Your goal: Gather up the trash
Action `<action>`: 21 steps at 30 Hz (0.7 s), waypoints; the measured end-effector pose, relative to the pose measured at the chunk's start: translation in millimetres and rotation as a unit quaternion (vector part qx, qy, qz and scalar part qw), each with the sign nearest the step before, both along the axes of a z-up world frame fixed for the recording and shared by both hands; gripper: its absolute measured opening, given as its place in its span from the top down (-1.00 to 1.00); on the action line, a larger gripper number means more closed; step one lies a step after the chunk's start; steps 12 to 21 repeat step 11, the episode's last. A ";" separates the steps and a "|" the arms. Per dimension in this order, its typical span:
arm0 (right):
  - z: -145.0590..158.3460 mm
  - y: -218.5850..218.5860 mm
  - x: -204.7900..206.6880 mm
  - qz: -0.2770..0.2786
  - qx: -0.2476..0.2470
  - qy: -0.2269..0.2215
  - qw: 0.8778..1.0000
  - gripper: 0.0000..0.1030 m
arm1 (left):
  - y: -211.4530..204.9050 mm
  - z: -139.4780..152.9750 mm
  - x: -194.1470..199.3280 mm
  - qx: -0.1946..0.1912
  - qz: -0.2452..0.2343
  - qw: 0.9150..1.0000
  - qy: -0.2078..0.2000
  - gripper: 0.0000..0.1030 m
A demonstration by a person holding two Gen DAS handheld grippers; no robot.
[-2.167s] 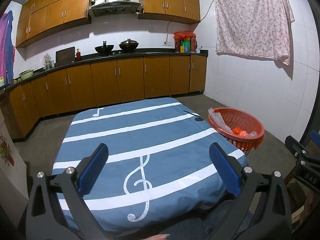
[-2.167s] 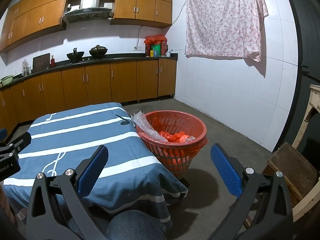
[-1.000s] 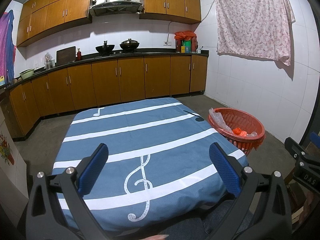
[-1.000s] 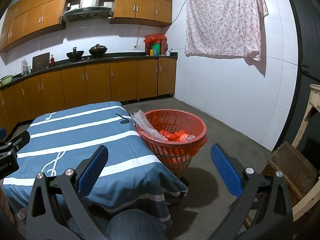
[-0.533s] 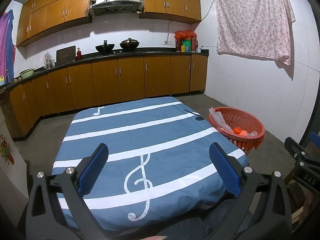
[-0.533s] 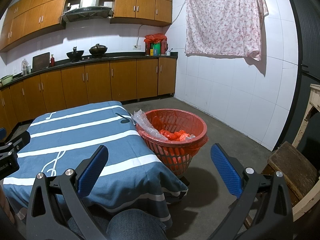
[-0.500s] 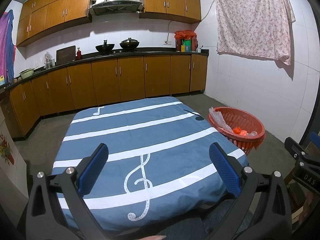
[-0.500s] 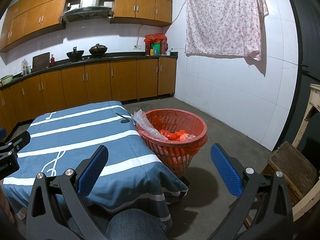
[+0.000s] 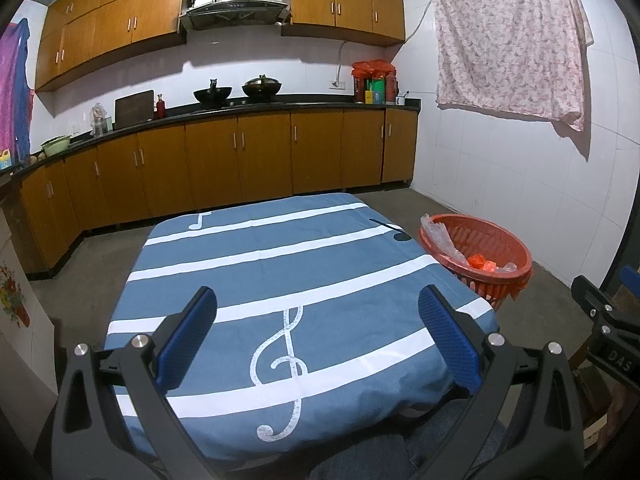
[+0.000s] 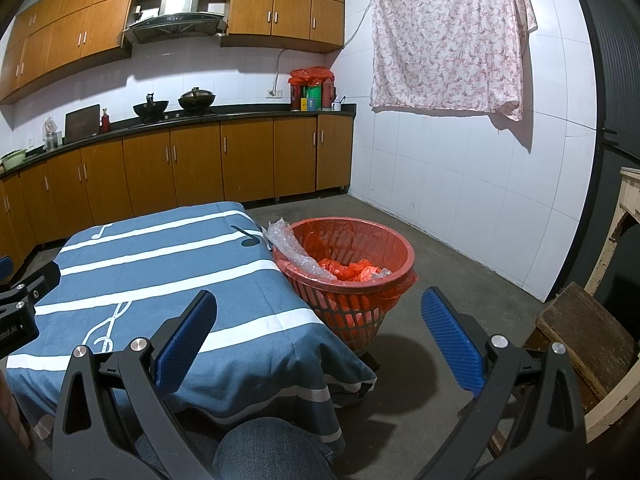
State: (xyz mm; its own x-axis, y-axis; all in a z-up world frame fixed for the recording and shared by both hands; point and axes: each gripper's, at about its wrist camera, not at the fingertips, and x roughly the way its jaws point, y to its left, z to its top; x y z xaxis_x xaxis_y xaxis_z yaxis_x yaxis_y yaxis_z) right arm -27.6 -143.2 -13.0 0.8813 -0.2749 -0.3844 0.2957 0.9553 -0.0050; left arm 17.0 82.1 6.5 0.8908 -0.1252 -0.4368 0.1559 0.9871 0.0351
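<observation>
A red plastic basket [image 10: 394, 250] [image 9: 504, 240] stands on the floor at the table's far right corner. It holds crumpled red plastic [image 10: 348, 270] and clear bubble wrap [image 10: 288, 246] that hangs over its rim. The table wears a blue cloth with white stripes and music notes [image 9: 280, 264] [image 10: 160, 272], and I see no trash lying on it. My left gripper [image 9: 316, 334] hovers open above the table's near edge. My right gripper [image 10: 320, 334] is open too, over the table's right corner and the floor, short of the basket.
Wooden kitchen cabinets [image 9: 240, 160] and a counter with woks line the far wall. A floral cloth [image 10: 448, 36] hangs on the white tiled wall. A worn wooden stool [image 10: 588, 336] sits at the right. The person's knee in jeans [image 10: 272, 452] is below the right gripper.
</observation>
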 end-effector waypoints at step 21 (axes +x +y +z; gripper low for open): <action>0.4 -0.9 -0.1 0.000 0.000 0.000 1.000 -0.97 | -4.4 -2.9 -6.5 -0.007 0.006 1.000 0.006 -0.92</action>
